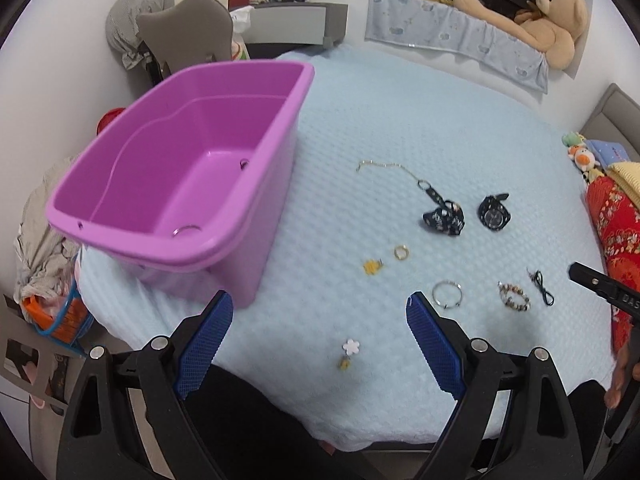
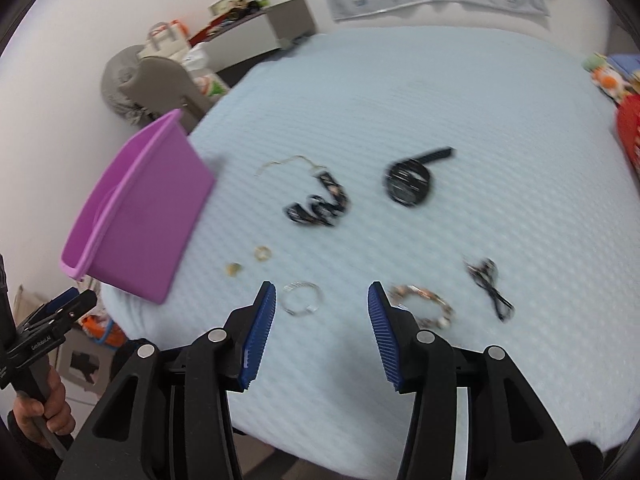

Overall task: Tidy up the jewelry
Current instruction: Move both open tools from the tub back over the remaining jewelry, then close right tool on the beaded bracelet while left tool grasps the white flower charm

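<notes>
Both grippers empty, jaws spread. Right gripper (image 2: 322,300) hovers near the blue quilted bedspread's (image 2: 440,100) front edge, between thin silver wire bangle (image 2: 302,298) on its left and multicoloured beaded bracelet (image 2: 430,306) on its right. Left gripper (image 1: 320,308) sits nearer the purple plastic bin (image 1: 180,168), far left.

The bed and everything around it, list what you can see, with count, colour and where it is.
storage bin: 1, purple, left on the bed, two rings inside
blanket: 1, light blue, covers the bed
chain necklace: 1, gold, right of the bin
scrunchie: 1, dark floral, mid-bed
watch: 1, black, right of the scrunchie
small ring: 1, gold, centre
flower charm: 1, yellow, beside the ring
bangle: 1, silver, near edge
beaded bracelet: 1, mixed brown, right of the bangle
cord: 1, black, far right
flower clip: 1, white, nearest edge
teddy bear: 1, tan, windowsill
left hand-held gripper: 1, black with blue pads, open
right hand-held gripper: 1, same colours, open
</notes>
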A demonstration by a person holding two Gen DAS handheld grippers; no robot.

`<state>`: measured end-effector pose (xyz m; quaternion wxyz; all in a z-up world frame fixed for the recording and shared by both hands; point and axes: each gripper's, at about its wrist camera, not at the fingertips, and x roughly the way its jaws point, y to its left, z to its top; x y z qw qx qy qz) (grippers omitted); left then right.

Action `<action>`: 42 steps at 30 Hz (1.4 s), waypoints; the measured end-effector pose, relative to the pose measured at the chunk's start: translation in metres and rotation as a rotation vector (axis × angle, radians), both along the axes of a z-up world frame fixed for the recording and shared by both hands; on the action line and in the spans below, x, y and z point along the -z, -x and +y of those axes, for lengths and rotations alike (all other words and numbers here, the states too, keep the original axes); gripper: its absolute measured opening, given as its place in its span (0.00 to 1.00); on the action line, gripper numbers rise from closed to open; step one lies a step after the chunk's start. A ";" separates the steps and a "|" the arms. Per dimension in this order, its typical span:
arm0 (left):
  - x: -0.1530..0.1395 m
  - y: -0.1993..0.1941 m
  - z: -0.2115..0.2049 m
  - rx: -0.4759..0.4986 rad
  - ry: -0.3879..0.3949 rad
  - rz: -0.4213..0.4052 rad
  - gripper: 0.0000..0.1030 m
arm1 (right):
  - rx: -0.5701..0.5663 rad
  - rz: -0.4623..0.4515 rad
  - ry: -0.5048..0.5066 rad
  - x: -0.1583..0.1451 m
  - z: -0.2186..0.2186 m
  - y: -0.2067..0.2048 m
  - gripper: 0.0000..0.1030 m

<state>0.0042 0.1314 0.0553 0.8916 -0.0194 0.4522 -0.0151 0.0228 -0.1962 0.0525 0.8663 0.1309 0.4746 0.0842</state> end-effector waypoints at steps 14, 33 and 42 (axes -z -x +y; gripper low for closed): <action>0.076 0.016 -0.010 -0.032 0.016 0.082 0.84 | 0.114 0.041 0.020 0.056 -0.047 0.048 0.51; 0.133 0.012 -0.029 0.009 -0.001 0.120 0.84 | 0.090 0.038 0.062 0.103 -0.049 0.040 0.59; 0.151 0.001 -0.025 -0.017 0.014 0.169 0.84 | 0.068 0.027 0.080 0.110 -0.043 0.028 0.60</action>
